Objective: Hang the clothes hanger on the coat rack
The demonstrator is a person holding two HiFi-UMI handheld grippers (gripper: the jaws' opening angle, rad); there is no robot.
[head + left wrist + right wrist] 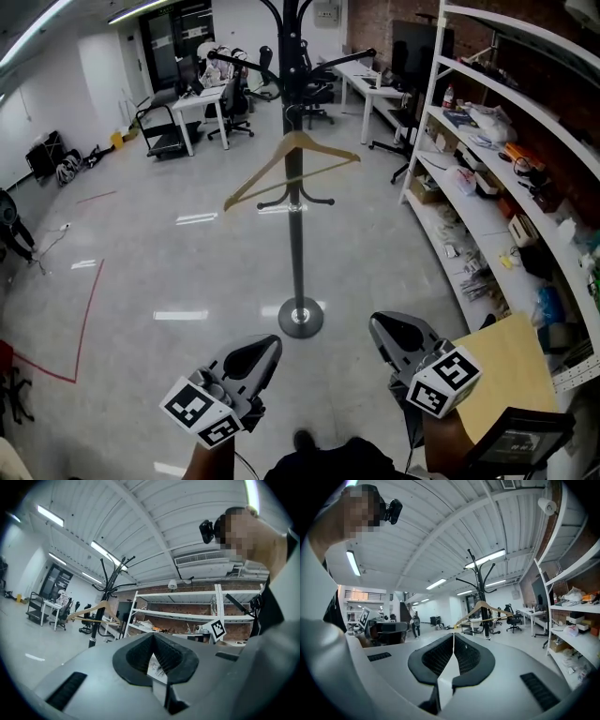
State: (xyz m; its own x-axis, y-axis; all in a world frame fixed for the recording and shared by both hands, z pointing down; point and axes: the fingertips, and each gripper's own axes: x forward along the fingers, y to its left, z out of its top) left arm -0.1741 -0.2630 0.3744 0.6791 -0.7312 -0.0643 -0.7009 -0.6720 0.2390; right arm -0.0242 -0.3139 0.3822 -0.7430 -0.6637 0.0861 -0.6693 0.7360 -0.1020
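Observation:
A wooden clothes hanger (292, 161) hangs from a branch of the black coat rack (296, 244), tilted down to the left. Both grippers are low, near my body and well short of the rack. My left gripper (267, 345) is shut with nothing in it. So is my right gripper (380, 325). From the left gripper view the hanger (91, 611) and rack (101, 606) stand far off beyond the closed jaws of the gripper (153, 654). The right gripper view shows the hanger (483, 610) on the rack (480, 597) past its own gripper (453, 651), jaws together.
The rack's round base (300, 319) sits on the grey floor just ahead. White shelves (506, 141) loaded with clutter run along the right. A brown cardboard sheet (511, 370) lies by my right arm. Desks and office chairs (211, 98) stand at the back; red tape (89, 309) marks the floor at left.

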